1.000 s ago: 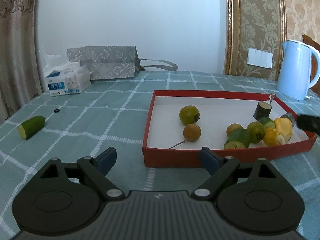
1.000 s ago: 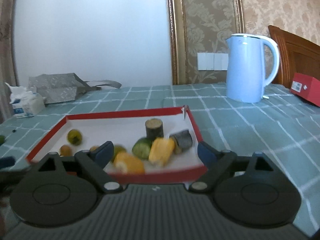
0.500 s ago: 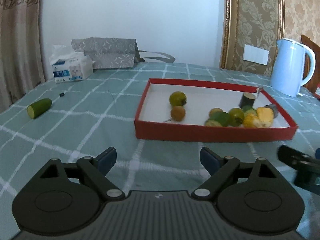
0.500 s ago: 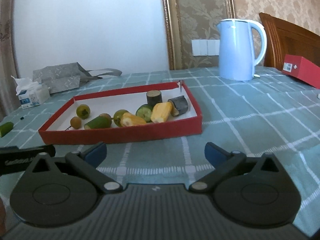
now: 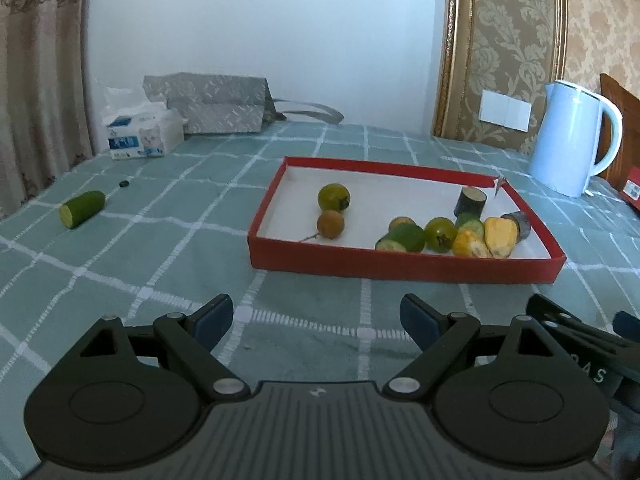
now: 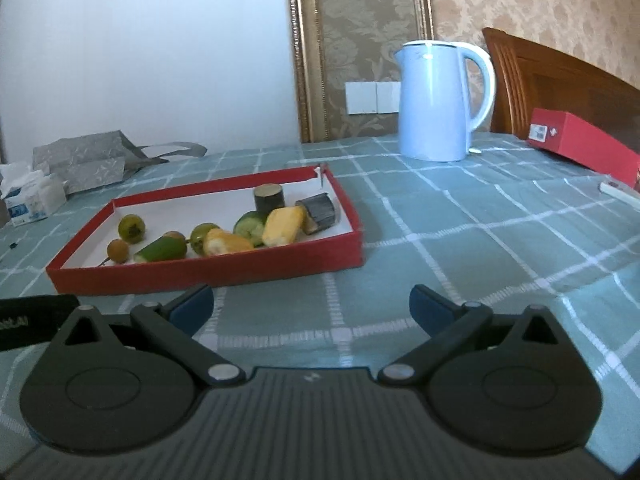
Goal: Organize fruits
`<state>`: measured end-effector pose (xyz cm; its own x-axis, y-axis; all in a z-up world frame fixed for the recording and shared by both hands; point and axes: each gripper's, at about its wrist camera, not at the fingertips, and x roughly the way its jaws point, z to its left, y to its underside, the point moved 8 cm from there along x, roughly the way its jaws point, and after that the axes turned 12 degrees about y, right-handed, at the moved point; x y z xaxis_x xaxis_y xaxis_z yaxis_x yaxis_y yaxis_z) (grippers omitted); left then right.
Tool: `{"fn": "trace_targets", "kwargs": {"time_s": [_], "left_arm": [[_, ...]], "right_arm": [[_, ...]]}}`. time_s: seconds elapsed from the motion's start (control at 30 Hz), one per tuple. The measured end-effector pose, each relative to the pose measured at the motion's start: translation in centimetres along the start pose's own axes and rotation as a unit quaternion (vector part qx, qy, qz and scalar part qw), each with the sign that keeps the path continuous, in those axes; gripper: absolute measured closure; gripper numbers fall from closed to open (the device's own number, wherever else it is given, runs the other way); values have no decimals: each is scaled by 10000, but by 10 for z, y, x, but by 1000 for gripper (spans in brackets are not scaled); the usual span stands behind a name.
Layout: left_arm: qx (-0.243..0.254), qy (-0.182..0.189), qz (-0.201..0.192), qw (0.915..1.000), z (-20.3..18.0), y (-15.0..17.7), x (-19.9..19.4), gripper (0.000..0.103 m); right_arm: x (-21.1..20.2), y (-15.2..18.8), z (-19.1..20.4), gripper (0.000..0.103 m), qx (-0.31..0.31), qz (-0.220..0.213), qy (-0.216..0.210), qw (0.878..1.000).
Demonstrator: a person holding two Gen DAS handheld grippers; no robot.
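We hold both grippers low over the worktop (image 5: 120, 264), in front of the red tray (image 5: 404, 268). The left gripper (image 5: 316, 316) has its fingers (image 5: 214, 314) spread wide, with only checked cloth between the blue pads; they grasp nothing and touch nothing. The right gripper (image 6: 310, 306) is likewise released, its fingers (image 6: 430, 308) far apart and bare over the cloth, just short of the tray's near wall (image 6: 200, 272).

Inside the tray, a green round fruit (image 5: 334, 197) and a brown round fruit (image 5: 330, 224) sit toward the left, near each other. To the right, a cucumber piece (image 5: 401, 238), another green fruit (image 5: 440, 234) and two yellow pieces (image 5: 498, 236) lie bunched together, with a dark cylinder (image 5: 471, 201) standing upright behind them. One more cucumber piece (image 5: 82, 209) lies on the cloth well apart from the tray, far to the left. A pale blue kettle (image 6: 438, 100) stands beyond the tray, and a tissue pack (image 5: 140, 136) sits at the back left.
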<state>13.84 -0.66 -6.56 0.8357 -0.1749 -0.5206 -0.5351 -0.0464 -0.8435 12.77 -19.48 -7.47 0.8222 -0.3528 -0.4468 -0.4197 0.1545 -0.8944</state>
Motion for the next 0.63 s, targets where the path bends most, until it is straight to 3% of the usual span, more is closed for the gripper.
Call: {"fn": "trace_targets", "kwargs": {"time_s": [0.2, 0.63], "left_arm": [[63, -140, -60, 9999, -1, -3, -1, 12], [262, -248, -205, 9991, -3, -8, -3, 12]], "right_arm": [[12, 3, -5, 0, 50, 247, 14, 9997], [18, 1, -3, 0, -62, 259, 48, 9996]]}}
